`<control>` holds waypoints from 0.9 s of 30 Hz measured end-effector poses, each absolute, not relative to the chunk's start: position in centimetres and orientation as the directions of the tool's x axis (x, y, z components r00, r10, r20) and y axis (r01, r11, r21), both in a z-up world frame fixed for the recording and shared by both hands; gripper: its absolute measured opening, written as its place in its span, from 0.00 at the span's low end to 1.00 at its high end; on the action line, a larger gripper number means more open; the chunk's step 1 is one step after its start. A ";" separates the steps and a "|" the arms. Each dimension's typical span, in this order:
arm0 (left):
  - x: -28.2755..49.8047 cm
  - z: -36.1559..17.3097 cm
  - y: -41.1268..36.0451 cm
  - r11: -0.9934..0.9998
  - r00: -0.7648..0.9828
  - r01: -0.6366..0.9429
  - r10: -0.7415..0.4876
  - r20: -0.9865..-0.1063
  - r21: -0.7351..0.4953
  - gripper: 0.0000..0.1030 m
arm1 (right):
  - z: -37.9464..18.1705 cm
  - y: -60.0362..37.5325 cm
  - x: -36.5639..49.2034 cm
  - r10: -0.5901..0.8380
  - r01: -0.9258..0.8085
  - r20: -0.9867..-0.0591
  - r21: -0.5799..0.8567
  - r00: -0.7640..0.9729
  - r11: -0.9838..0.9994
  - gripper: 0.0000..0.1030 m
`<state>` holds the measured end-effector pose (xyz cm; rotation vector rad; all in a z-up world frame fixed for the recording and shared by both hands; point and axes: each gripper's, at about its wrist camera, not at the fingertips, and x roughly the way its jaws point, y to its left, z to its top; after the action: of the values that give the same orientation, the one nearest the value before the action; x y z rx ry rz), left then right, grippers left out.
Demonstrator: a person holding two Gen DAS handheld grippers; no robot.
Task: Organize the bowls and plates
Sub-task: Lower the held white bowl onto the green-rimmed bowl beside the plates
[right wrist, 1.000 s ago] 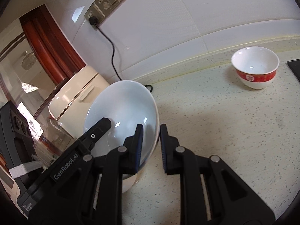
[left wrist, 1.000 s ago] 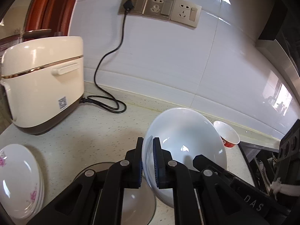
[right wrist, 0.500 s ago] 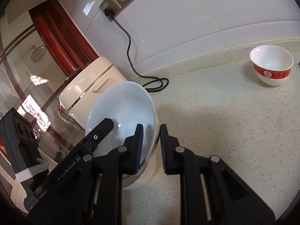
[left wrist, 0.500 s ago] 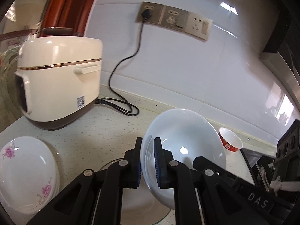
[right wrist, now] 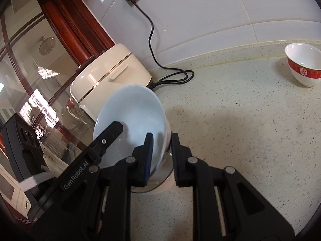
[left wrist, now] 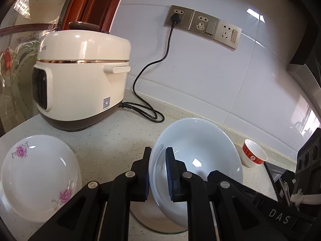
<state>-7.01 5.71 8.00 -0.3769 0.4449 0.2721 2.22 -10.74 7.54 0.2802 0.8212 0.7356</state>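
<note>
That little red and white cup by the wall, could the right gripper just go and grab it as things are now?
Probably not yet. The counter toward the red and white cup looks free, but the right gripper is shut on the white bowl's rim, as is the left gripper. It would need to let go first.

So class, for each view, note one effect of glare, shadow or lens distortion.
Left wrist view: bright glare on the wall tiles, and the fisheye bows the socket row. Right wrist view: soft shadow on the counter, window reflections in the glass.
</note>
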 end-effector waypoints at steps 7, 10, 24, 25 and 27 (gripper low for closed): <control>-7.6 7.3 6.5 0.884 0.863 -0.352 0.180 -0.472 -0.306 0.14 | 7.3 -9.6 1.6 0.682 -0.509 -0.591 0.465 0.430 0.724 0.21; -7.7 7.4 6.6 0.882 0.866 -0.356 0.187 -0.464 -0.308 0.14 | 7.0 -9.3 1.6 0.678 -0.514 -0.603 0.457 0.420 0.726 0.21; -7.0 6.4 7.2 0.873 0.832 -0.393 0.204 -0.515 -0.290 0.16 | 6.9 -8.5 1.2 0.642 -0.529 -0.632 0.399 0.434 0.749 0.21; -6.9 6.3 7.3 0.872 0.830 -0.394 0.202 -0.519 -0.291 0.16 | 6.9 -8.5 1.2 0.641 -0.528 -0.633 0.398 0.434 0.750 0.21; -6.8 6.0 7.4 0.871 0.823 -0.396 0.197 -0.532 -0.291 0.16 | 6.8 -8.4 1.2 0.638 -0.525 -0.638 0.397 0.431 0.753 0.21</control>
<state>-6.80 7.40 6.04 -0.4058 0.5139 0.3243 1.24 -8.42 6.77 0.1463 0.8595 0.7280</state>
